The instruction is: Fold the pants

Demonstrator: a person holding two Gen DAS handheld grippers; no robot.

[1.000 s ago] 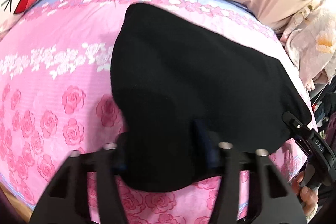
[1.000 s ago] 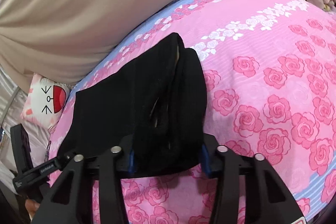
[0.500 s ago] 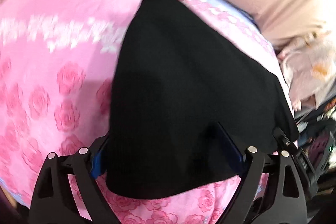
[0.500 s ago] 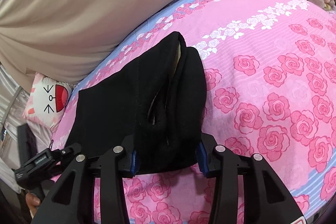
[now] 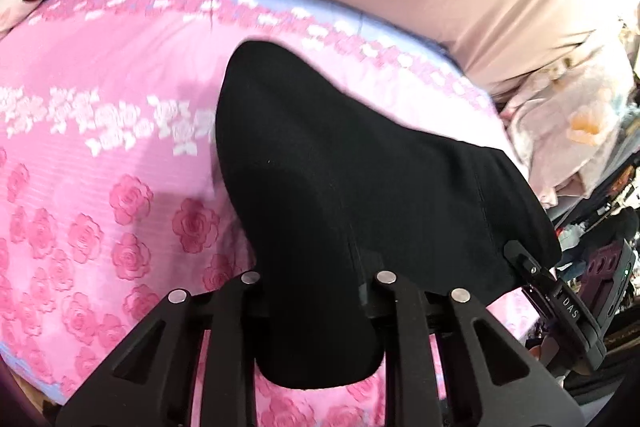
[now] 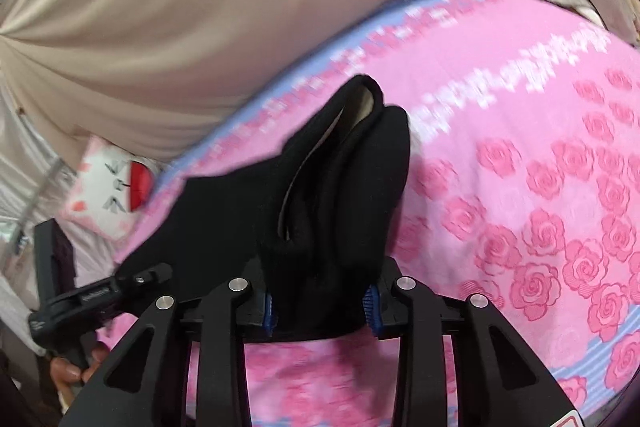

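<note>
The left tongs (image 5: 316, 291) are clenched on a thick bunch of the black pants (image 5: 360, 163), the cloth filling the whole gap between the two black fingers and bulging out below them toward the camera. From that grip the pants spread away ahead of the left tongs and off to their right, where the far corner is held by the right tongs (image 5: 560, 303), seen from the side at the edge of the left wrist view.

The right tongs (image 6: 318, 307) are likewise clamped on the pants (image 6: 240, 211); the blue ribbed pads (image 6: 268, 311) press into a folded wad of fabric. Just ahead of these tongs the waist end stands up in layered folds, with a pale lining showing inside the opening. To the left of the right tongs the cloth stretches toward the left tongs (image 6: 132, 283), which grip its other corner; fingers of the person's hand (image 6: 68, 371) show under that tool.

The pants hang lifted between the two grips, above a bed covered by a pink rose-print sheet (image 5: 100, 147) with a blue border. Beyond the sheet, ahead of both tongs, is a beige cover (image 6: 180, 7). A white cartoon-face pillow (image 6: 108, 195) lies far left of the right tongs. Rumpled floral bedding (image 5: 576, 131) sits far right of the left tongs.
</note>
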